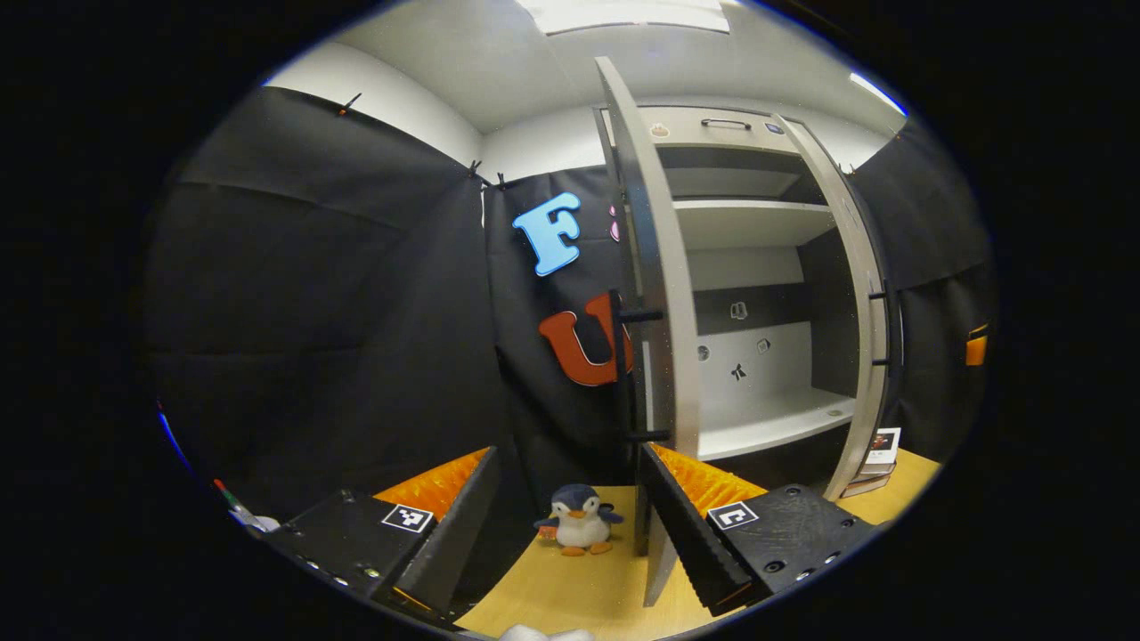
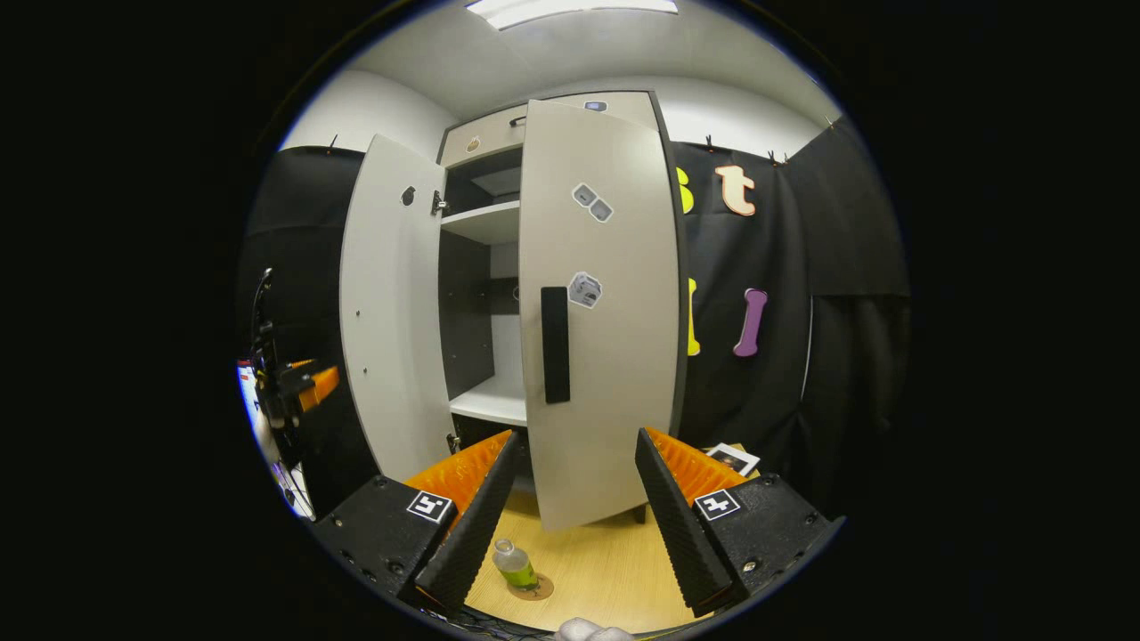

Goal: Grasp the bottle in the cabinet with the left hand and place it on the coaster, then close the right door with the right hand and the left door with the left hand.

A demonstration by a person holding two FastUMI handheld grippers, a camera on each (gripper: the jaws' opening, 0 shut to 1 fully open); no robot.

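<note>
The bottle [image 2: 514, 563] stands upright on the round coaster [image 2: 533, 588] on the wooden counter [image 2: 606, 570], out of the cabinet [image 1: 757, 267] and just in front of the right claw [image 2: 570, 516], so the placing step looks done and the doors are what remain. The right claw hangs with its fingers spread wide and nothing between them, aimed at the right door [image 2: 606, 356], which stands partly swung in with its dark vertical handle [image 2: 555, 344] facing the camera, apparently lined up for a push. The left door [image 2: 392, 312] is swung fully open. In the left gripper view, the left claw [image 1: 570, 525] is likewise wide open and empty, pointed at that door's edge [image 1: 655, 267] and bar handle [image 1: 623, 374], with bare shelves beyond. A toy penguin [image 1: 579, 521] sits on the counter near the door's foot, and books [image 1: 877, 458] lie by the cabinet's far side.
</note>
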